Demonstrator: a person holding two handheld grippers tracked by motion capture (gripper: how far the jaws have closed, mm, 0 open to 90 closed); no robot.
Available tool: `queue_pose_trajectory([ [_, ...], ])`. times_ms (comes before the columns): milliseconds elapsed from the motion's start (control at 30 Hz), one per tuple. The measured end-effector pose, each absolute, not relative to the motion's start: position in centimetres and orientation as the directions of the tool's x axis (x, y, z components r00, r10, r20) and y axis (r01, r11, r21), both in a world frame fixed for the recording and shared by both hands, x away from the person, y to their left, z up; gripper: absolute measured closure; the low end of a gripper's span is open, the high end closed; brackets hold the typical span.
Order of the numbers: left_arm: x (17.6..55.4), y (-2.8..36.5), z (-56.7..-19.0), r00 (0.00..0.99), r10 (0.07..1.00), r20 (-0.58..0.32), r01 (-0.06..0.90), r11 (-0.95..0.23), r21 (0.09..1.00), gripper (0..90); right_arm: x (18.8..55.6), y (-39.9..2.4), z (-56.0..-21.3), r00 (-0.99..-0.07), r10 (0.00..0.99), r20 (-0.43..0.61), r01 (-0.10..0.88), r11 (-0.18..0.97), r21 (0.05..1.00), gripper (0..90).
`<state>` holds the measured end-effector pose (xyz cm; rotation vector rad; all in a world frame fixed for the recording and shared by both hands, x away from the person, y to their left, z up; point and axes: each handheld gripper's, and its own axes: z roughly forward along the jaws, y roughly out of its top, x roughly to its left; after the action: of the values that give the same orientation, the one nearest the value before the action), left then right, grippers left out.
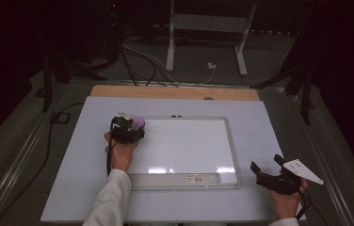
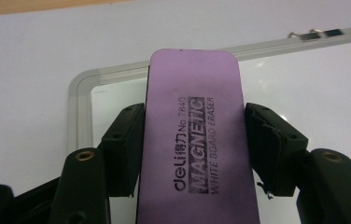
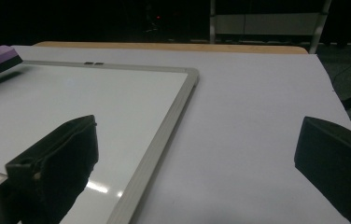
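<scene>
Dim lab: floor cables (image 1: 137, 66), white stand legs (image 1: 170, 47), paper-covered table (image 1: 260, 122).

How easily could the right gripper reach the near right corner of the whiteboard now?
Probably easily: the right gripper is open beside the whiteboard, and nothing lies between them.

The eraser (image 2: 197, 140) runs off the bottom of the left gripper view, so its near end can't be seen, and it covers the whiteboard (image 2: 304, 79) corner beneath. In the high view the label (image 1: 198, 178) on the board's bottom rail is too small to read. The room behind the table (image 1: 71, 155) is lost in dark.
</scene>
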<state>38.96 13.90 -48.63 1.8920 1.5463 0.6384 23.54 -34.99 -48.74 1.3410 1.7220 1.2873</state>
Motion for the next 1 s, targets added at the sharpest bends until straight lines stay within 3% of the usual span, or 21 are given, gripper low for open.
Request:
queue_pose_trajectory([
  [800, 40.1, 14.1, -49.8, 0.106, 0.994, -0.003, 0.716, -0.074, 0.694, 42.1, 23.5, -35.0, -48.7, -0.311, 0.945, 0.103, 0.365, 0.018, 0.931, 0.0],
  [1000, 40.3, 13.9, -50.1, 0.120, 0.993, 0.015, 0.718, -0.097, 0.690, 41.6, 23.5, -35.0, -48.7, -0.311, 0.944, 0.107, 0.366, 0.015, 0.931, 0.0],
])
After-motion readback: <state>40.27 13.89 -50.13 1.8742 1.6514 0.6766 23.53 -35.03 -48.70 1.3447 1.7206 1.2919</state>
